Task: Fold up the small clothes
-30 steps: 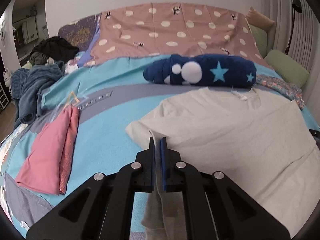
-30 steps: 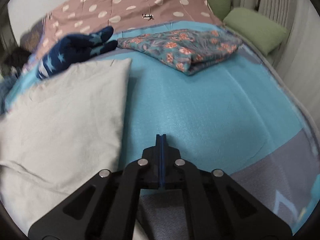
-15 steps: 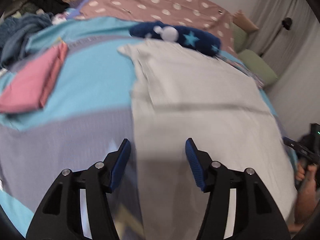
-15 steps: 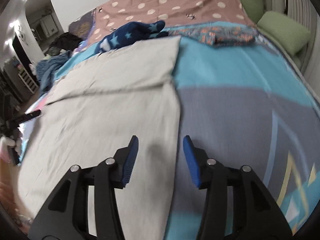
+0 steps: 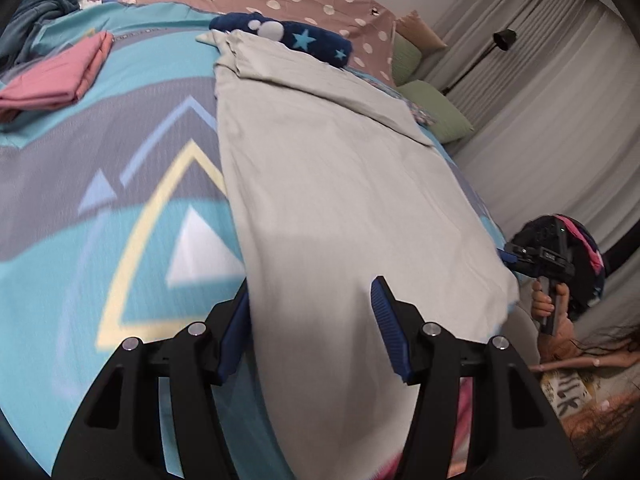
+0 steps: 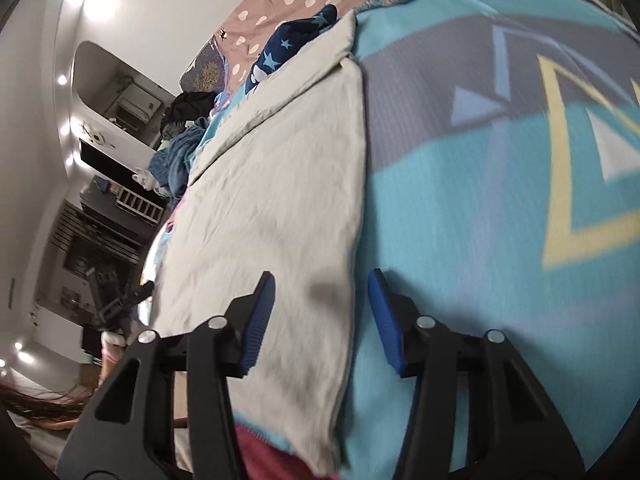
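The grey garment (image 5: pixel 344 184) lies flat on the bed (image 5: pixel 120 184), stretching toward 12 o'clock. Left claw (image 5: pixel 310 326) and right claw (image 6: pixel 322 314) are both released at its near corners; next, I think, each must grasp a corner and fold.

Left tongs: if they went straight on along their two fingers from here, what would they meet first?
Most likely the pale grey garment. The left tongs are open, with its near left edge lying between the fingers, so it is first in line. How high they are above the cloth is unclear.
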The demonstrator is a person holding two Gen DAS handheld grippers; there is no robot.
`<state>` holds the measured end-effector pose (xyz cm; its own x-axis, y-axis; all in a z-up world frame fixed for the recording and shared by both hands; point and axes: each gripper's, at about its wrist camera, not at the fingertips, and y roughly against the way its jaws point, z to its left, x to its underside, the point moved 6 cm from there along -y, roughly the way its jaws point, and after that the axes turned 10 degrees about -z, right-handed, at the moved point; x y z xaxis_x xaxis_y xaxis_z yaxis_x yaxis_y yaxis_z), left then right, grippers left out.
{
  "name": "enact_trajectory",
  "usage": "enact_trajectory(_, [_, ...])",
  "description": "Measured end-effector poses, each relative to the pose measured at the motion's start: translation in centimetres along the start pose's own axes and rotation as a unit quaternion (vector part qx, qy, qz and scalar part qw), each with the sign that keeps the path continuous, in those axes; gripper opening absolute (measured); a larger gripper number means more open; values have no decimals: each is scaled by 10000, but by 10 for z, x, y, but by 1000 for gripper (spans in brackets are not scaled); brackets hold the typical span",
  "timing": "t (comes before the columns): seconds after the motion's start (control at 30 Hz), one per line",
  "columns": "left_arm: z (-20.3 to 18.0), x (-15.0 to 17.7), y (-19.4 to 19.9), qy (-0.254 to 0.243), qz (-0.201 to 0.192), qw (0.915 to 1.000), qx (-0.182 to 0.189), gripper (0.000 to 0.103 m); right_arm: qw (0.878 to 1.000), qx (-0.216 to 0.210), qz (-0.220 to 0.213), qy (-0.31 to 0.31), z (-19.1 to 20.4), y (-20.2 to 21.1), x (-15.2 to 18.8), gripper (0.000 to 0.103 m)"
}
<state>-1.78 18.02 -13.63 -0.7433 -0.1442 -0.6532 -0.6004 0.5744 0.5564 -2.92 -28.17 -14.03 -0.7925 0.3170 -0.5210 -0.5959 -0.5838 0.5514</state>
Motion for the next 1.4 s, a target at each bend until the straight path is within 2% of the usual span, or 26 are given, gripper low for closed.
enact_trajectory(0.17, [-8, 29, 24, 247, 82, 9991, 345, 58, 9980, -363, 193, -482, -2, 29, 38, 48])
enact_trajectory(0.3, [-4, 31, 25, 400, 8, 9973, 611, 58, 9954, -647, 229, -662, -4, 26, 40, 49])
enact_trajectory(0.37, [-2, 24, 15, 604, -128, 9945, 848, 58, 9918, -995, 301, -746, 2, 15, 32, 56])
enact_trajectory(0.4, [-3, 20, 10, 642, -193, 9935, 923, 56, 9912, -1049, 340, -732, 4, 10, 28, 56])
enact_trajectory(0.43, [-6, 16, 2, 594, -270, 9934, 941, 51, 9915, -1049, 364, -685, 8, 6, 25, 51])
enact_trajectory(0.47, [-9, 15, -3, 545, -283, 9940, 908, 28, 9925, -982, 397, -610, 13, 1, 22, 27])
enact_trajectory(0.5, [-11, 15, -11, 542, -226, 9948, 837, 3, 9931, -892, 423, -639, 13, -3, 20, 11])
enact_trajectory(0.53, [-13, 15, -16, 567, -197, 9953, 754, 3, 9927, -872, 375, -746, 14, -3, 17, 5])
enact_trajectory(0.6, [-25, 10, -10, 464, -444, 9955, 698, 3, 9901, -1136, -5, -821, 22, 10, 5, 5])
enact_trajectory(0.73, [-60, -19, 32, 181, -1155, 9882, 989, 3, 9806, -1652, -895, -553, 51, 58, -29, 4])
enact_trajectory(0.87, [-99, -48, 78, -226, -1802, 9759, 1209, 0, 9688, -1948, -1517, -233, 83, 97, -54, 4])
enact_trajectory(1.0, [-129, -57, 113, -286, -2306, 9586, 1648, 0, 9432, -2562, -2115, 105, 113, 147, -63, 4])
enact_trajectory(1.1, [-147, -59, 134, -533, -2605, 9501, 1633, 1, 9366, -2324, -2570, 519, 127, 176, -67, 4])
enact_trajectory(1.2, [-146, -65, 129, -558, -2613, 9523, 1471, 2, 9480, -1884, -2508, 532, 121, 168, -77, 5])
enact_trajectory(1.4, [-115, -84, 92, 22, -2445, 9601, 1356, 1, 9568, -1914, -2184, -150, 88, 118, -97, 5])
